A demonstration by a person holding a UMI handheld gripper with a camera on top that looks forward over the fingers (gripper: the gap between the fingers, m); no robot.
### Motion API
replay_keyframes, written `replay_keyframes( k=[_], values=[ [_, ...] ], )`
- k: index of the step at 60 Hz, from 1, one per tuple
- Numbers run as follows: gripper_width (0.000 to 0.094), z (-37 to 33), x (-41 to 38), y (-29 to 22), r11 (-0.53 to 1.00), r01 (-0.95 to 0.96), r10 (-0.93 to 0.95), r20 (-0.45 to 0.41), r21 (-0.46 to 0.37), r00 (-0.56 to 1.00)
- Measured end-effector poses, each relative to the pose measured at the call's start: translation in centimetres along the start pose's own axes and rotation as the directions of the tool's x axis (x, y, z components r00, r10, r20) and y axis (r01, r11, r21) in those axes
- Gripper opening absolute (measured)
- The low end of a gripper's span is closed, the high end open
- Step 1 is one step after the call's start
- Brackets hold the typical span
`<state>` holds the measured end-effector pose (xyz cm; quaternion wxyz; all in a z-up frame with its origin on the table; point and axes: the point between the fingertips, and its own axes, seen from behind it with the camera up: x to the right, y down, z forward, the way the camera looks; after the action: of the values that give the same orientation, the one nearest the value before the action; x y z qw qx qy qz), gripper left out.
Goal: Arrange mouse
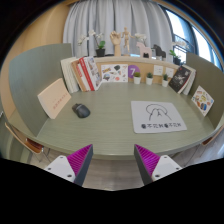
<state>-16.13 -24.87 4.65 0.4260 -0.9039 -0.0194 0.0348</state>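
Note:
A small dark grey mouse (81, 110) lies on the green tabletop (110, 135), to the left of a white mouse mat (156, 116) with dark print along its near edge. My gripper (113, 160) hovers well short of both, near the table's front edge. Its two fingers with magenta pads (80, 160) stand wide apart and hold nothing. The mouse sits far beyond the left finger, and the mat lies beyond the right one.
Books (82, 73) and a leaning board (54, 97) stand at the back left. Small pots (139, 77) and a shelf with plants (100, 45) line the back. Framed cards (182, 80) lean at the right. A chair (30, 143) stands at the left front.

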Motion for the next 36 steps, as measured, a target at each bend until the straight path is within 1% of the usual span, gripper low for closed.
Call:
replay_keyframes(
  k=[7, 16, 36],
  values=[
    [0.0827, 3.6, -5.3, 0.4, 0.999, -0.013, 0.015, 0.046, -0.041, 0.999],
    [0.0828, 8.0, -9.4, -0.5, 0.997, 0.002, 0.003, 0.065, -0.082, 0.998],
    [0.0823, 17.6, -13.5, -5.7, 0.994, 0.03, -0.025, 0.047, -0.109, 0.999]
  ],
)
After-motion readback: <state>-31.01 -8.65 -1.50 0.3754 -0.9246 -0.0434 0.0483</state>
